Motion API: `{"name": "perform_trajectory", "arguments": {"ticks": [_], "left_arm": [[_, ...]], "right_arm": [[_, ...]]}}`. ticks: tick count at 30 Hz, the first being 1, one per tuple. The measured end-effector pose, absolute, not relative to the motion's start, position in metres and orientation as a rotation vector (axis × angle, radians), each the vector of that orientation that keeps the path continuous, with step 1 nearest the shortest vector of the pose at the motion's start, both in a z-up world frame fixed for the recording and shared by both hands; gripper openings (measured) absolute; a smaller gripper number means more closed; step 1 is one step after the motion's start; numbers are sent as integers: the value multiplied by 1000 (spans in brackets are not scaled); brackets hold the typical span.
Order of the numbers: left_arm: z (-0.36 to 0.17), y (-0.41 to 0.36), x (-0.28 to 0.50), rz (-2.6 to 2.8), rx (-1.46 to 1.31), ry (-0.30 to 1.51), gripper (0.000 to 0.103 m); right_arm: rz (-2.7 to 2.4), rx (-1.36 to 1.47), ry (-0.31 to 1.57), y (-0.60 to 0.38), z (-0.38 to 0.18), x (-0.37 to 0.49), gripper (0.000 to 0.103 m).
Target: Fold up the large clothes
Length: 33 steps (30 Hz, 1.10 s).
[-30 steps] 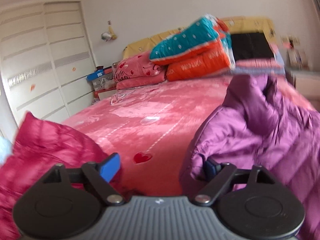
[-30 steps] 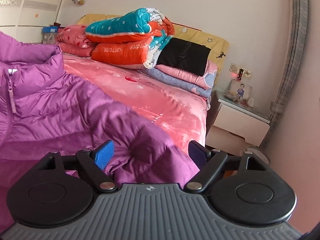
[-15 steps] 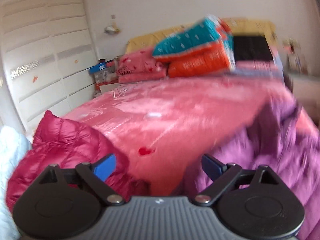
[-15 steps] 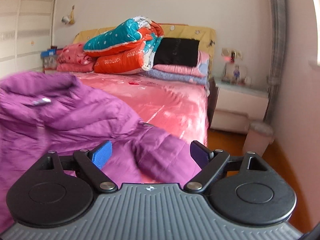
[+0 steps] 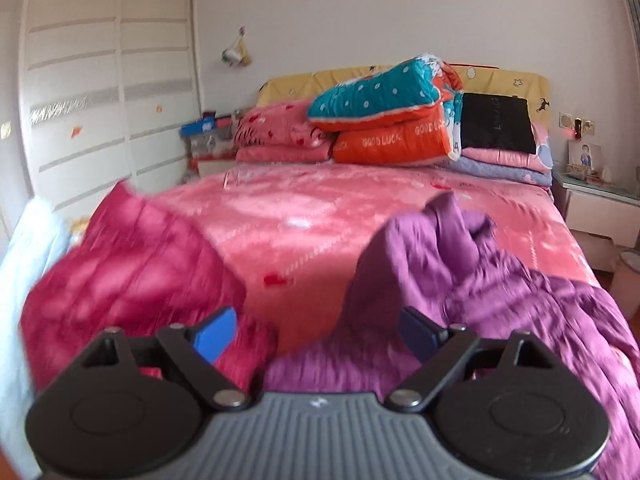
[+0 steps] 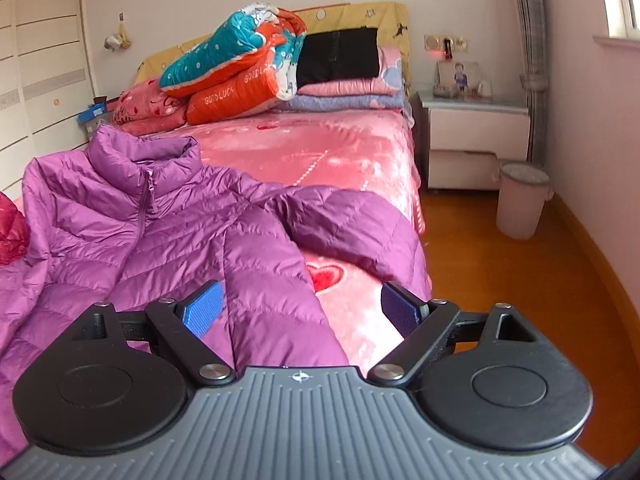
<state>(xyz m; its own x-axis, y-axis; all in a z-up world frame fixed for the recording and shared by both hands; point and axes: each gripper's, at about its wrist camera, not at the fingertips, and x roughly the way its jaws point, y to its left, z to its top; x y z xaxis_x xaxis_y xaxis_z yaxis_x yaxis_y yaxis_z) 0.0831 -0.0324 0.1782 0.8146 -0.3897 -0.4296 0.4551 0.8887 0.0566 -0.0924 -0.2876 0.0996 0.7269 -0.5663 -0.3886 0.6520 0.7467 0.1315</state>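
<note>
The left tool [image 5: 316, 330] has its two blue pads wide apart, with nothing pinched between them. Its pads have just been closing a little. The right tool [image 6: 302, 310] is wide apart too and holds nothing, though the purple coat [image 6: 160, 220] lies under it.

The purple coat is spread out on the pink bed [image 6: 320, 148], near the foot end. Its front is up, its zip looks closed and one sleeve [image 6: 352, 224] sticks out toward the bed's edge. I think no fold is made yet. The sleeves and the body are left to fold. A red coat [image 5: 132, 264] lies in a heap beside it, not folded either.

The left view shows most of the red coat. The right view shows only its edge, but it shows the purple coat sharp, plus the bin [image 6: 522, 200] on the floor.
</note>
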Motion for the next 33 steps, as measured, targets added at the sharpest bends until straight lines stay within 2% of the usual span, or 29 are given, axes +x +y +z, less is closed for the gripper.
{"name": "perform_trajectory", "arguments": {"ticks": [6, 13, 23, 24, 26, 27, 28, 29, 31, 33], "left_arm": [[155, 24, 2, -483, 141, 515, 88], [121, 50, -73, -531, 190, 633, 87], [83, 50, -98, -498, 308, 721, 85], [80, 49, -97, -488, 317, 732, 82], [77, 50, -93, -485, 315, 755, 63], [76, 50, -94, -482, 312, 759, 58], [77, 52, -92, -476, 300, 762, 44], [79, 56, -88, -468, 273, 768, 35], [87, 65, -82, -460, 206, 776, 27], [100, 73, -76, -446, 151, 758, 24]], "right_arm": [[-628, 370, 337, -273, 94, -110, 103], [-597, 424, 358, -250, 85, -134, 103], [-534, 394, 402, -209, 82, -155, 103], [-527, 389, 407, -204, 82, -155, 103], [-513, 371, 416, -197, 82, -155, 103], [-506, 361, 421, -192, 81, -154, 103], [-500, 353, 425, -188, 80, -153, 103], [-492, 345, 429, -185, 80, -152, 103], [-479, 323, 435, -177, 80, -151, 103], [-466, 292, 443, -170, 79, -150, 103]]}}
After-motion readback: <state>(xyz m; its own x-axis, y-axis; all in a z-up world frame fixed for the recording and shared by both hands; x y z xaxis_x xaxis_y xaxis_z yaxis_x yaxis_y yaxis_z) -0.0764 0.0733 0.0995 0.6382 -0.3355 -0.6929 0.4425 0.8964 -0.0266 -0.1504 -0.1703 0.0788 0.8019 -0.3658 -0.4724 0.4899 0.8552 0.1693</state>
